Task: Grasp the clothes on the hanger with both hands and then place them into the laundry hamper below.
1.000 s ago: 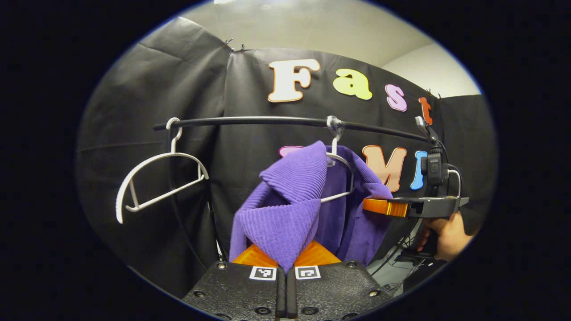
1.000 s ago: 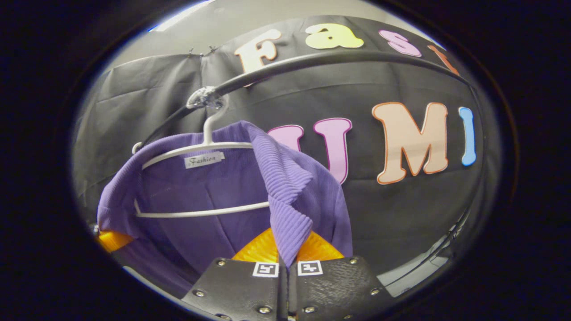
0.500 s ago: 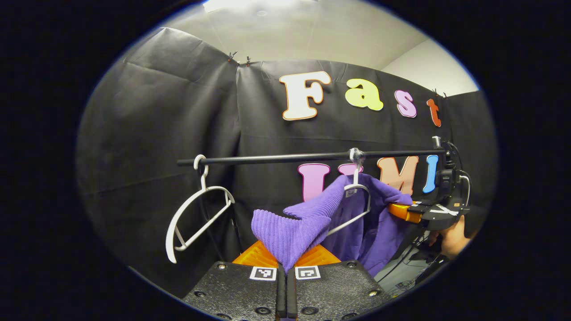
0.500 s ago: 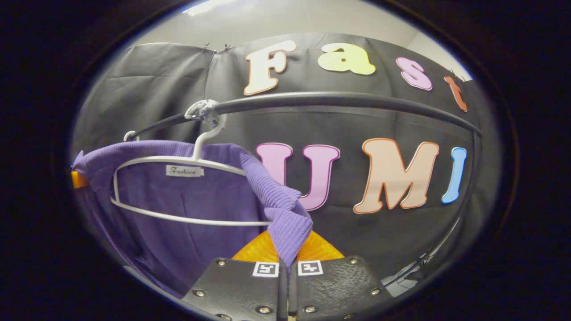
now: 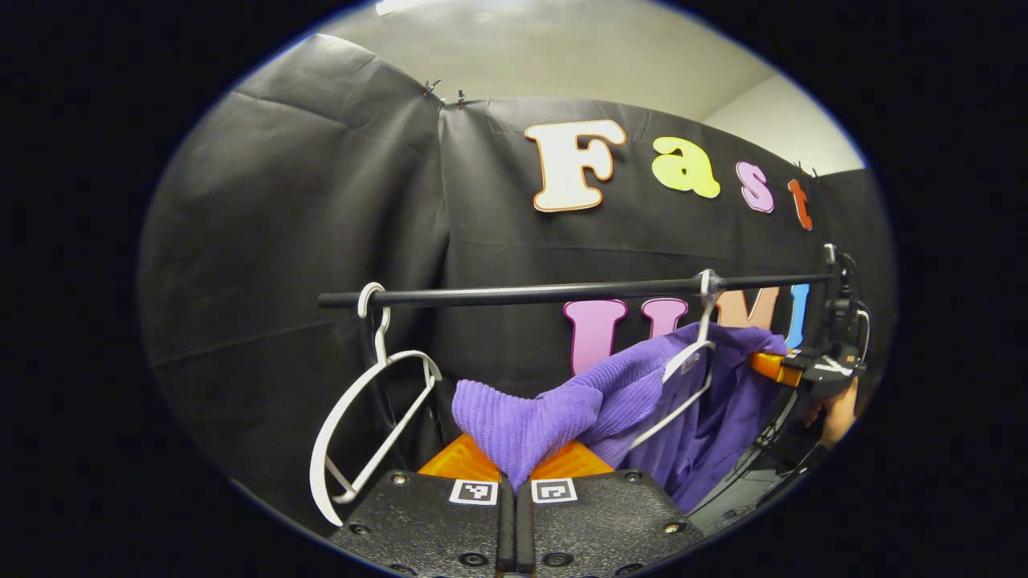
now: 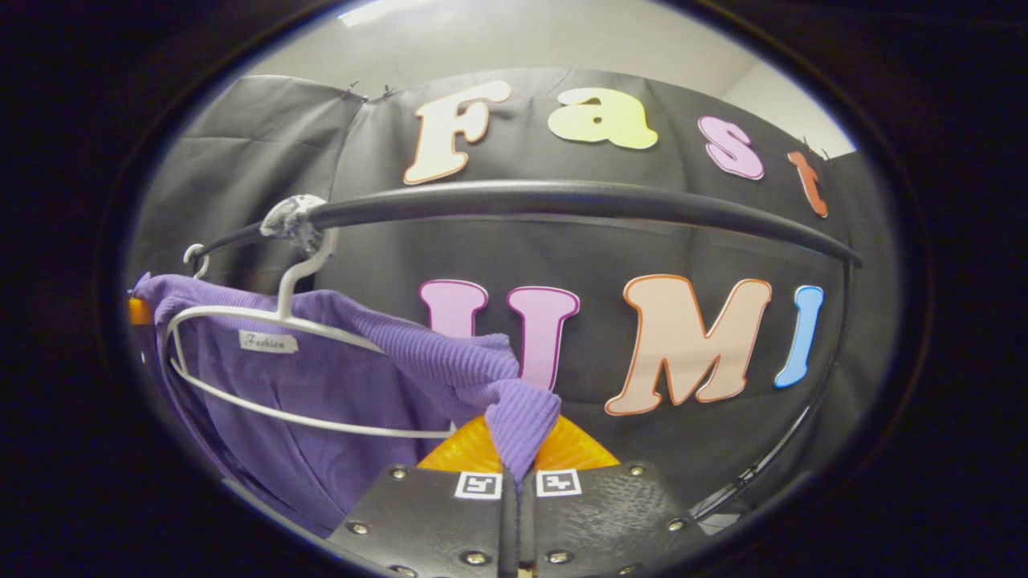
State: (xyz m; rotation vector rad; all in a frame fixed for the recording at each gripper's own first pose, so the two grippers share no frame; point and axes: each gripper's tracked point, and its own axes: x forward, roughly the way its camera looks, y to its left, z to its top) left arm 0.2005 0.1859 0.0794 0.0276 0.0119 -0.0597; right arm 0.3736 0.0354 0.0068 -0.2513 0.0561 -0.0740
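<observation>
Black rail [image 5: 522, 294] w/ 2 white hangers; left hand-held gripper [image 5: 514, 472] & right hand-held gripper [image 6: 518, 466] both clamped on purple garment [image 5: 554, 409], stretched between.

We are in a makeshift recording booth set up indoors, not a lived-in home: black cloth [image 5: 321, 209] is clipped up in creased panels as the walls, with a plain pale ceiling [image 5: 562, 56] showing above its top edge. A bare black clothes rail [image 5: 522, 293] spans the booth, carrying a white hanger [image 5: 361, 425], and loose cables [image 5: 763, 449] trail down at one side.
</observation>
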